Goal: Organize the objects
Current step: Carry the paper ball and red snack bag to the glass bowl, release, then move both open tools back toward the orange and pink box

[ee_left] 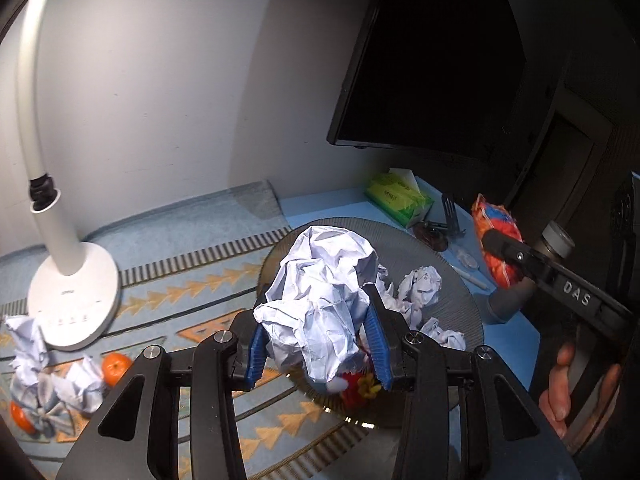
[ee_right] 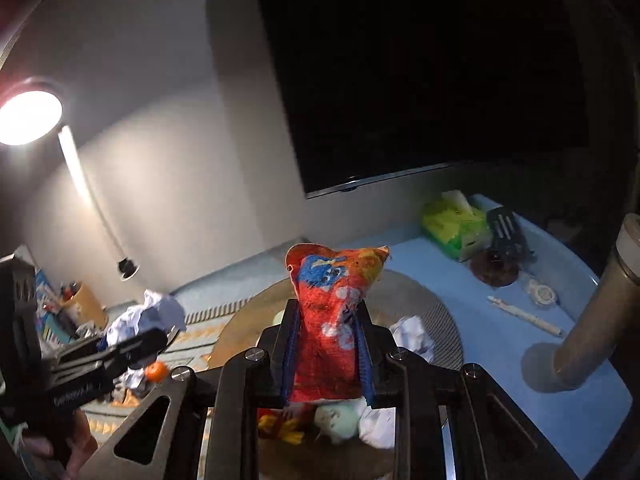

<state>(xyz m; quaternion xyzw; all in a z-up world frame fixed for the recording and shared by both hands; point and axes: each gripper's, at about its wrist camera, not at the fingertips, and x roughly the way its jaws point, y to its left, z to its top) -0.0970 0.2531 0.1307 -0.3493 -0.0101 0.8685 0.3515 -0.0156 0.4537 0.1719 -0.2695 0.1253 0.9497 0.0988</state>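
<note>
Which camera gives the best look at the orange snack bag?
The right wrist view: the snack bag fills the centre, clamped in the right gripper. The left wrist view shows it small, at the right edge.

Two tangerines, one lamp, one tissue box.

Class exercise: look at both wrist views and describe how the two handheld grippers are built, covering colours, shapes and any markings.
Both are alike. The left gripper and right gripper have black angular frames with triangular cut-outs and round silver bolt heads. The fingers carry ribbed blue pads. Seen from the left wrist view, the right gripper bears a label reading DAS. No sleeves or cables show.
</note>
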